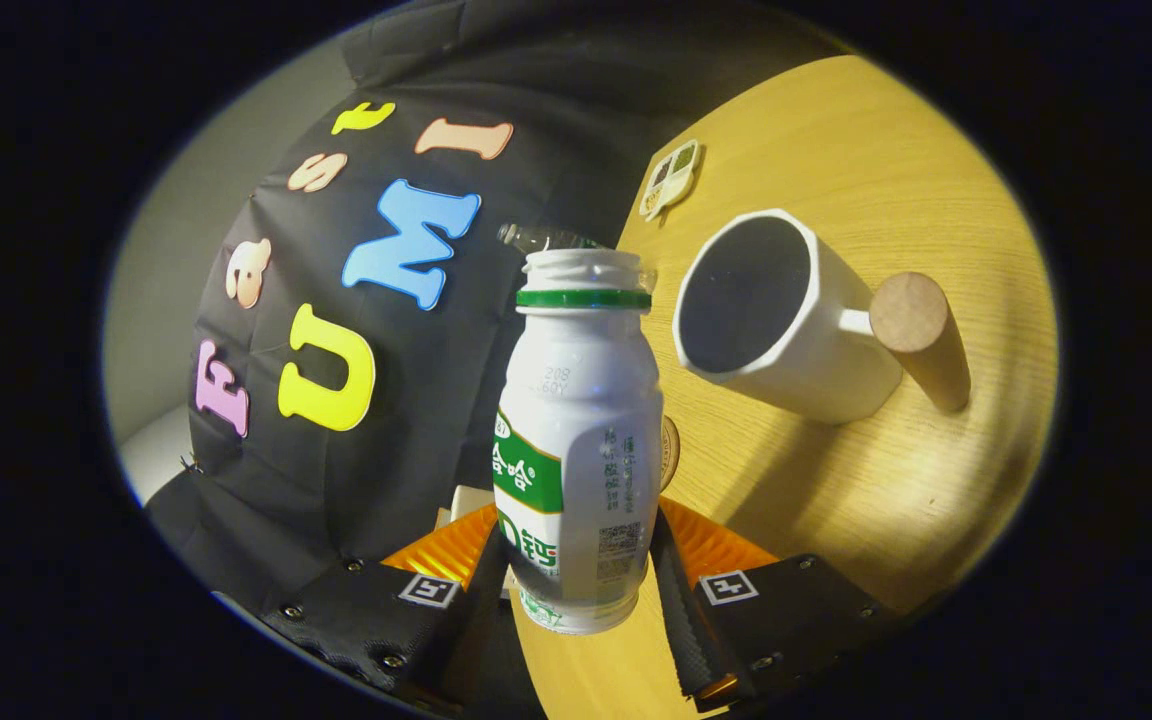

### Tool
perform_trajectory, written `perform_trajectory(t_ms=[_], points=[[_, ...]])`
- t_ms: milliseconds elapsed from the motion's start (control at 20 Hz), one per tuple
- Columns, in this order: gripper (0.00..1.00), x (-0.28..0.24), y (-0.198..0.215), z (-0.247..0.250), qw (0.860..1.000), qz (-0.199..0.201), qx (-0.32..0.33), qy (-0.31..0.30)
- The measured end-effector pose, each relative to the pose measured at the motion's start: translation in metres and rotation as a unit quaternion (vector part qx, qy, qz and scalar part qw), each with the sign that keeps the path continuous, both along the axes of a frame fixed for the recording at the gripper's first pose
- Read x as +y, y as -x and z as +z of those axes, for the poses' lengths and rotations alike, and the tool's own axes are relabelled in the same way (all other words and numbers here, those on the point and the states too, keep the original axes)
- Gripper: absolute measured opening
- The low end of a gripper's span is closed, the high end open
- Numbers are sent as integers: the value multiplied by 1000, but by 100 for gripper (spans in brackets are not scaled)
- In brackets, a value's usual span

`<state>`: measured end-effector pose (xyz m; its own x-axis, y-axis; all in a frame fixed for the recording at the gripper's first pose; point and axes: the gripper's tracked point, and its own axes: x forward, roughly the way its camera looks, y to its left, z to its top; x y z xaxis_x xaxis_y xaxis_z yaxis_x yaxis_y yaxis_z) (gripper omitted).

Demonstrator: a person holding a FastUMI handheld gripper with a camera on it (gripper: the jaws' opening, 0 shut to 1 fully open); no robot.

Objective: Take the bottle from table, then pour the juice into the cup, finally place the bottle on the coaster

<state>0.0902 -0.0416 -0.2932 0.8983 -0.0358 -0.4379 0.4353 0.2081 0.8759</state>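
Two fingers of the gripper [576, 580] pinch the bottle [578, 440] from either side, low on its body, so its base hangs clear of the table [866, 180] and its neck points away from the fingers. The grip sits near the bottom, probably to leave the open mouth and upper body free for tipping. The whole scene reads as slanted, which suggests the gripper is rolled over towards the cup [771, 320]; I judge the pouring step to be at hand or under way, though no liquid is seen leaving the mouth.

The bottle is white with a green ring under its uncapped mouth. The cup lies beyond the fingers and to their right, well apart from the bottle, its dark inside turned towards the camera; its round wooden handle [921, 335] points further right, away from the bottle, which leaves the rim unobstructed. Whether the cup holds any juice cannot be told.

A brown round edge [671, 452] shows just behind the bottle's right side; it may be the coaster, but most of it is hidden. A small sectioned card or tile [670, 178] lies far beyond, near the table's edge.

Writing: faint stamped digits on the bottle's shoulder, a green label band with white characters, fine print and a square code lower down. No brand can be made out with confidence.
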Motion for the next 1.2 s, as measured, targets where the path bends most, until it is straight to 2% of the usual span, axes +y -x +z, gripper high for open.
perform_trajectory(t_ms=[400,1200], points=[[72,3,0,7,996,-31,-4,-84],[72,9,0,15,980,-45,18,-193]])
